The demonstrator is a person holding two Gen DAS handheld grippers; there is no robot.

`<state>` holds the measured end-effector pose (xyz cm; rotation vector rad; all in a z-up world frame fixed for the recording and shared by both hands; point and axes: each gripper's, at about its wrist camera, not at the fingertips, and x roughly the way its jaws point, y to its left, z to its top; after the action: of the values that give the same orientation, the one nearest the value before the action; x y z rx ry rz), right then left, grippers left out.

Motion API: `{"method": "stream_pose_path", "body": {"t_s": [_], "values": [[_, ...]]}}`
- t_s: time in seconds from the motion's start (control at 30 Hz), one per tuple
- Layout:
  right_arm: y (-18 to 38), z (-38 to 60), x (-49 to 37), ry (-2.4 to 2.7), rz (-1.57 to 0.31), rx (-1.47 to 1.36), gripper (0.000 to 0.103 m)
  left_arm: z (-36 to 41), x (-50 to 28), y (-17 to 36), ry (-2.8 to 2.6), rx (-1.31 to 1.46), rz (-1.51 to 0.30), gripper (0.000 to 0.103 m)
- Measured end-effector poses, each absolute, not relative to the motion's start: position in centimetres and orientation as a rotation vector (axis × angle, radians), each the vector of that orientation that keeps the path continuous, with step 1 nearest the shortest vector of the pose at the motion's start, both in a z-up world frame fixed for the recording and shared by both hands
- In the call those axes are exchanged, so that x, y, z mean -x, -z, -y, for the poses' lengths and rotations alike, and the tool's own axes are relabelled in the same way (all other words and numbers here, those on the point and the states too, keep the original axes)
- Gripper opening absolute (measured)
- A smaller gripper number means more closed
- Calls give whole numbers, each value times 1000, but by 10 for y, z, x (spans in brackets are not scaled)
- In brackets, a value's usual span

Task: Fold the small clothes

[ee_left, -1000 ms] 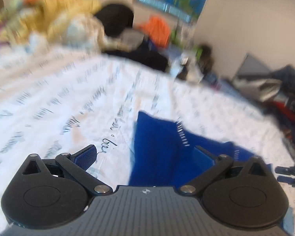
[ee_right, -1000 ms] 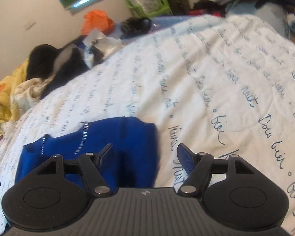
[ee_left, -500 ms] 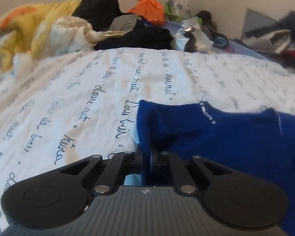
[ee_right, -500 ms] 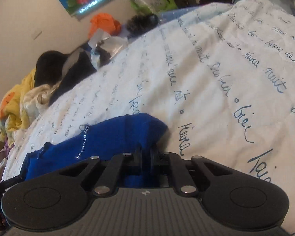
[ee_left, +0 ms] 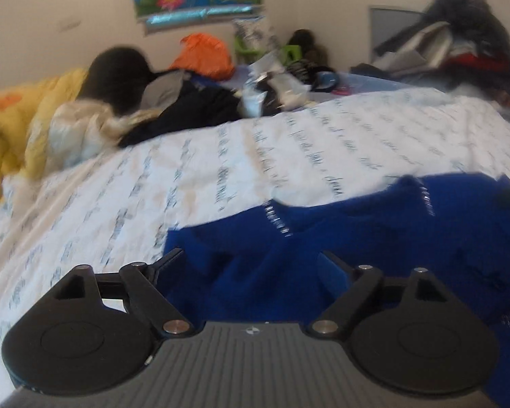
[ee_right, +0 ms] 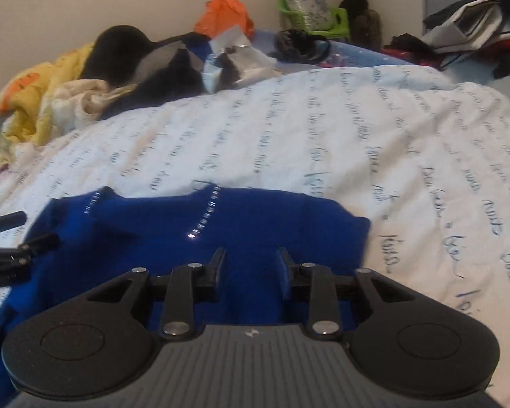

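A small blue garment (ee_left: 374, 238) with a row of shiny studs lies on the white bedspread (ee_left: 221, 170) printed with script. My left gripper (ee_left: 250, 258) hovers over the garment's left end. Its jaws are opening wide and nothing is pinched between them. In the right wrist view the same blue garment (ee_right: 221, 217) spreads under my right gripper (ee_right: 251, 255). That gripper's jaws are opening with a narrow gap, and the cloth lies below the pads without being pressed. The left gripper (ee_right: 6, 241) shows at the left edge of that view.
A heap of clothes runs along the far side of the bed: a yellow blanket (ee_left: 23, 119), black garments (ee_left: 187, 105) and an orange piece (ee_left: 204, 54). A green basket (ee_right: 323, 17) stands by the wall. More clothes (ee_left: 459, 47) are piled at the right.
Half a second ago both grippers were shut on the blue garment's edge. Both have since let go and opened, the left much wider, and the garment rests on the bed.
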<state>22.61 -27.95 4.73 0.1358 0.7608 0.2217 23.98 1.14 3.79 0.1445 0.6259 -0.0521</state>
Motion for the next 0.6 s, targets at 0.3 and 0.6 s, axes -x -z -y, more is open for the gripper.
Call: {"method": "stream_pose_path", "body": {"t_s": [0.3,0.6], "values": [[-31,300,-216,-321,-822,-244,6,-77,-272,3,-65,32,-746,103],[-51,317,-184,-268,-703,-299,19,-52,-217,-41,-79,-58,-577,93]]}}
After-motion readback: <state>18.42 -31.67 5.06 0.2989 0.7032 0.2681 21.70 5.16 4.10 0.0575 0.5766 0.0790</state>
